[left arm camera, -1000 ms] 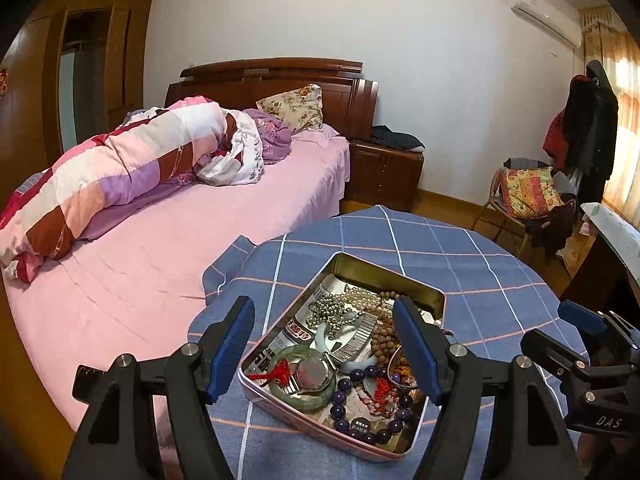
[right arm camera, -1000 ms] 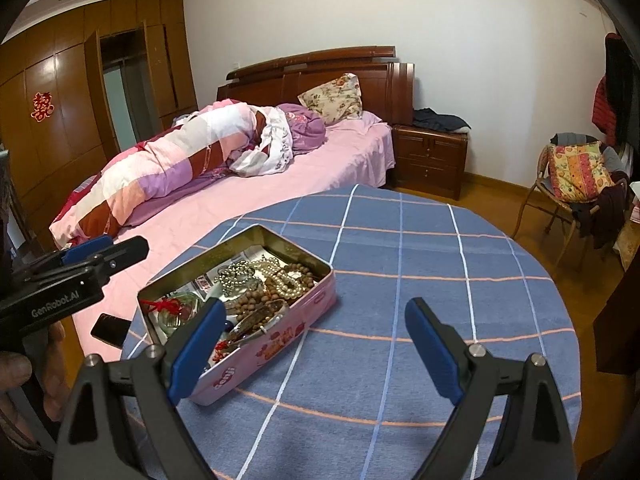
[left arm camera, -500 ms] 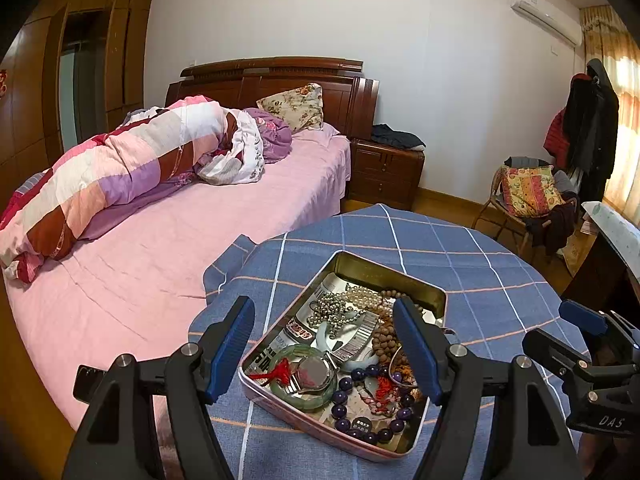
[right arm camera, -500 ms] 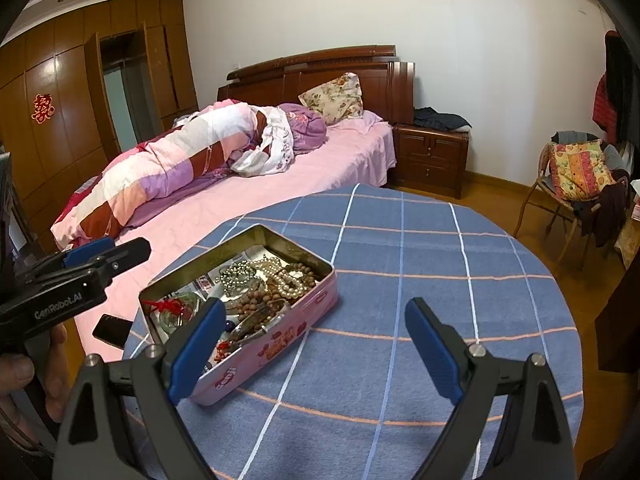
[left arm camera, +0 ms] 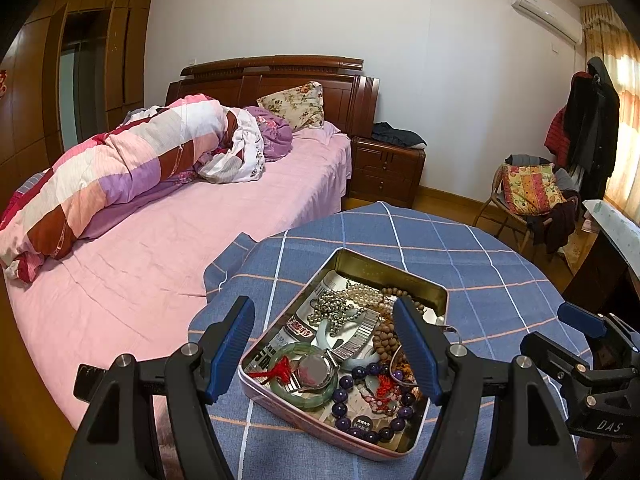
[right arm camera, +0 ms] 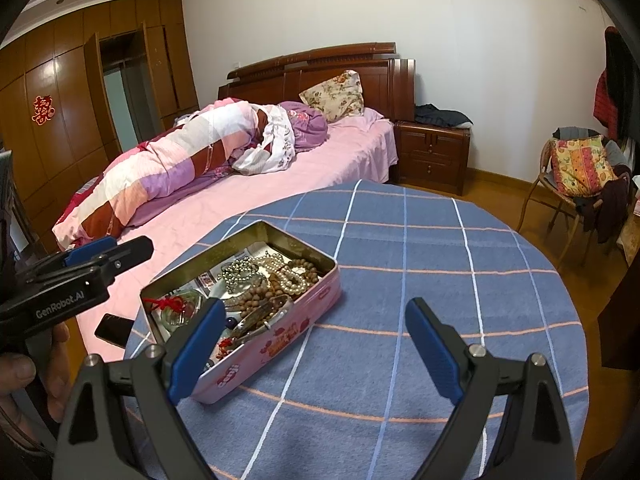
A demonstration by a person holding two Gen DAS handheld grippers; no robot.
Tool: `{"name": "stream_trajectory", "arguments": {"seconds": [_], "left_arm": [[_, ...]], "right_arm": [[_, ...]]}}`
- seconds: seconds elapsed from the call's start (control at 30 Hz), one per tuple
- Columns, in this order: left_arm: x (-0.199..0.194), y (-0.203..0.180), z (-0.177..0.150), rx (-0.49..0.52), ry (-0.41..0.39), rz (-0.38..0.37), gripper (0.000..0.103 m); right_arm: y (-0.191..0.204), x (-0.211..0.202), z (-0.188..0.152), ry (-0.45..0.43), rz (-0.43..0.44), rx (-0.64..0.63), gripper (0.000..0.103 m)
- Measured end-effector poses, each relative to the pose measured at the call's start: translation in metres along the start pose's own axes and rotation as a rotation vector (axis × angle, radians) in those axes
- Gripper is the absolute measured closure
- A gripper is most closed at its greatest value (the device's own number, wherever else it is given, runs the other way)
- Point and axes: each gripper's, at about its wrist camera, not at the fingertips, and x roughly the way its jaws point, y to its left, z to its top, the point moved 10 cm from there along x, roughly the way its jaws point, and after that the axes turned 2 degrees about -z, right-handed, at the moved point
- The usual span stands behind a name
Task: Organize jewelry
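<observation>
A pink rectangular tin (left arm camera: 378, 272) (right arm camera: 276, 340) sits open on the round table (left arm camera: 480, 256) (right arm camera: 420, 280), full of jewelry. Inside lie a green jade bangle with a red tassel (left arm camera: 288, 372), a wristwatch (left arm camera: 316, 368), a purple bead bracelet (left arm camera: 384, 428), silver beads (left arm camera: 336, 308), pearls (right arm camera: 280, 268) and brown wooden beads (left arm camera: 386, 336) (right arm camera: 248, 300). My left gripper (left arm camera: 326, 342) is open, above the tin's near half, empty. My right gripper (right arm camera: 312, 344) is open and empty, over the cloth just right of the tin.
A blue checked cloth covers the table. A pink bed (left arm camera: 160, 240) with a rolled quilt stands to the left. A black phone (right arm camera: 114, 330) lies on the bed's edge by the table. A chair with cushions (right arm camera: 580, 176) stands at the far right.
Both grippers stay open and almost still. The left wrist view shifts only slightly over the tin.
</observation>
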Motion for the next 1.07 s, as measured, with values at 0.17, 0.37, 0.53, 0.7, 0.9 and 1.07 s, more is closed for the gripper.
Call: {"name": "stream_trajectory", "arguments": {"seconds": [0.17, 0.37, 0.53, 0.7, 0.9, 1.07], "left_arm": [[0.0010, 0.0019, -0.0023, -0.005, 0.001, 0.002, 0.031], [0.0024, -0.0010, -0.0043, 0.000, 0.009, -0.017, 0.031], [0.0042, -0.0020, -0.0048, -0.006, 0.014, -0.015, 0.031], [0.0067, 0.0009, -0.0064, -0.001, 0.023, 0.015, 0.030], [0.0051, 0.0042, -0.0061, -0.001, 0.012, 0.024, 0.021], [0.0038, 0.0052, -0.0051, -0.007, 0.009, 0.029, 0.021]], "right_arm": [[0.0006, 0.0000, -0.0007, -0.001, -0.001, 0.001, 0.009], [0.0013, 0.0003, -0.0021, 0.002, -0.001, 0.000, 0.009], [0.0032, 0.0011, -0.0036, 0.004, 0.000, -0.001, 0.009], [0.0050, 0.0038, -0.0055, 0.010, 0.002, -0.003, 0.009], [0.0083, 0.0053, -0.0078, 0.016, 0.004, -0.008, 0.009], [0.0080, 0.0050, -0.0081, 0.017, 0.001, -0.006, 0.009]]}}
